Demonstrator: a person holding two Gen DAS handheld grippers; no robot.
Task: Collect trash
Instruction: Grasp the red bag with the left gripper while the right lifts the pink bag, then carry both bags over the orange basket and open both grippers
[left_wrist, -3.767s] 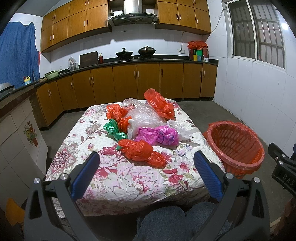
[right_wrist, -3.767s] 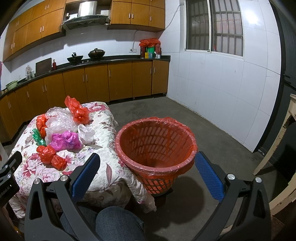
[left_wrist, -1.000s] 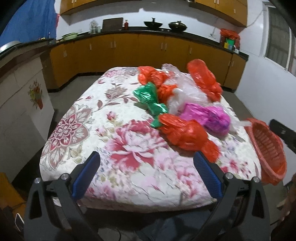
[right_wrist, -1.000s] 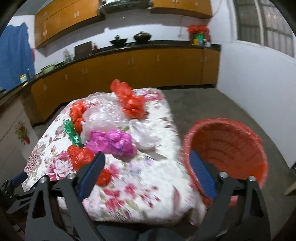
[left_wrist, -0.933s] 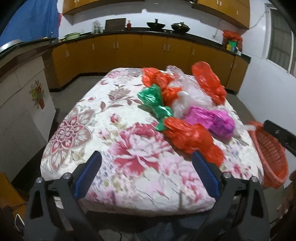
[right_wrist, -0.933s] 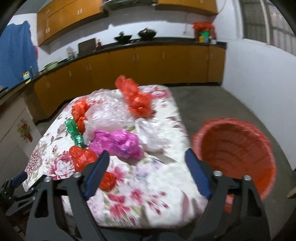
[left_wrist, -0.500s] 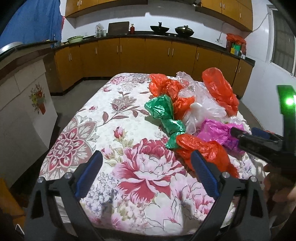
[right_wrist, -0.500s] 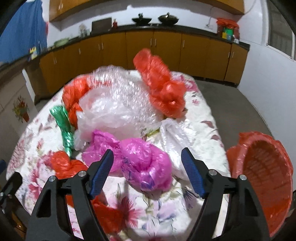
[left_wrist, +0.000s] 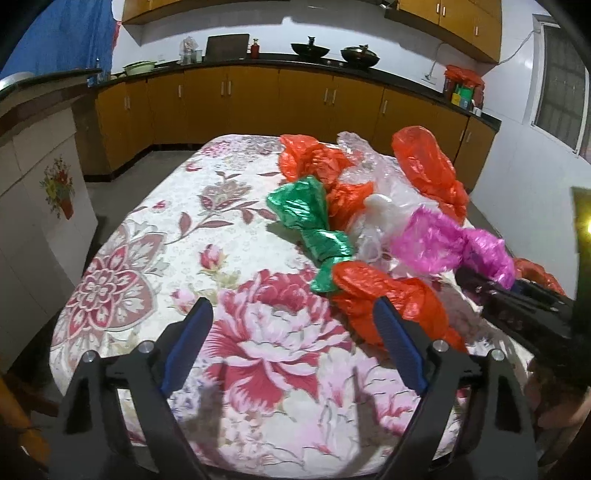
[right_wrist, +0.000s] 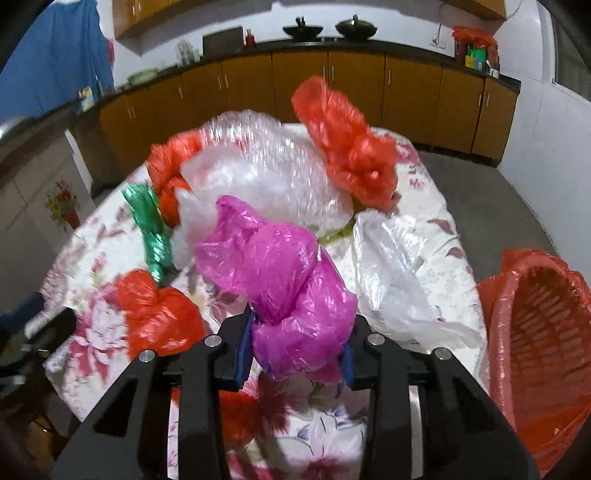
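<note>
Crumpled plastic bags lie in a heap on a floral-cloth table (left_wrist: 155, 258). My right gripper (right_wrist: 297, 349) is shut on the magenta bag (right_wrist: 284, 280), which also shows in the left wrist view (left_wrist: 447, 247) with the right gripper (left_wrist: 517, 302) at its near end. My left gripper (left_wrist: 291, 339) is open and empty above the cloth, with the near red bag (left_wrist: 388, 299) by its right finger. A green bag (left_wrist: 310, 225), clear bubble wrap (right_wrist: 266, 173), a white bag (right_wrist: 399, 266) and other red bags (right_wrist: 343, 147) lie around.
A red mesh bin (right_wrist: 539, 350) lined with red plastic stands on the floor right of the table. Wooden kitchen cabinets (left_wrist: 258, 103) run along the back wall. A tiled counter (left_wrist: 33, 184) stands to the left.
My right gripper moved in over the table and closed on the magenta bag. My left gripper moved forward and lower over the cloth, staying open.
</note>
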